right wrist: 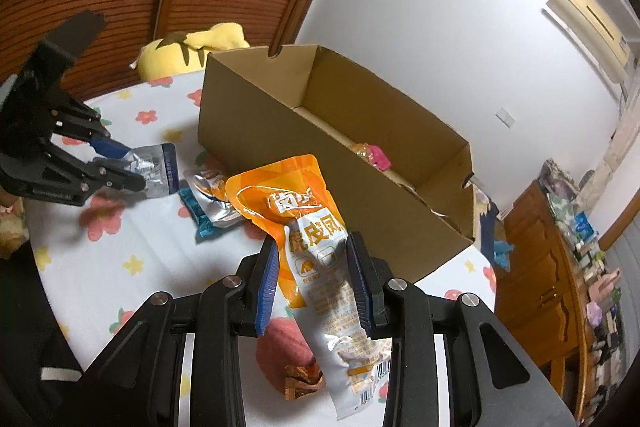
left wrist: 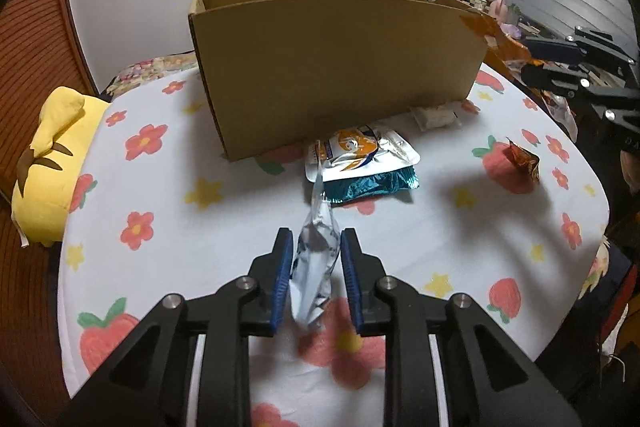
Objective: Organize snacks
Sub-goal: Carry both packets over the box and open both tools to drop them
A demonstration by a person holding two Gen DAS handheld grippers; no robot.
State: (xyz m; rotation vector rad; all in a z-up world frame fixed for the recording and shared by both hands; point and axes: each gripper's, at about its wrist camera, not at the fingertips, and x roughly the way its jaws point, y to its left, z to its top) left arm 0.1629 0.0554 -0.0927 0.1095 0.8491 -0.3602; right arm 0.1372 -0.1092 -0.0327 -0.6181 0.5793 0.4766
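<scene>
Snacks are being gathered off the flowered tablecloth [left wrist: 168, 227] and a cardboard box [left wrist: 332, 67] stands ready at the far side of the table. A silver pouch [left wrist: 316, 259] is pinched between the blue pads of the left gripper [left wrist: 316, 267], jaws drawn in tight on the crinkled foil, the pouch held on edge just above the cloth. In the right wrist view an orange packet [right wrist: 316, 255] is clamped in the right gripper [right wrist: 314, 279], held up in front of the box's near wall with its top poking toward the open rim. So both pickups look done, and the carry to the box is judged to be the step in hand.

Inside the box a pink-wrapped item [right wrist: 378, 155] is already seen lying on the floor. Still on the table: a white and orange pouch [left wrist: 360, 151] stacked on a teal packet [left wrist: 372, 187], and a small brown wrapper [left wrist: 524, 159] off to the right.

Next, the orange packet would need to be lifted clear over the near wall before release; the silver pouch would be expected to follow.
</scene>
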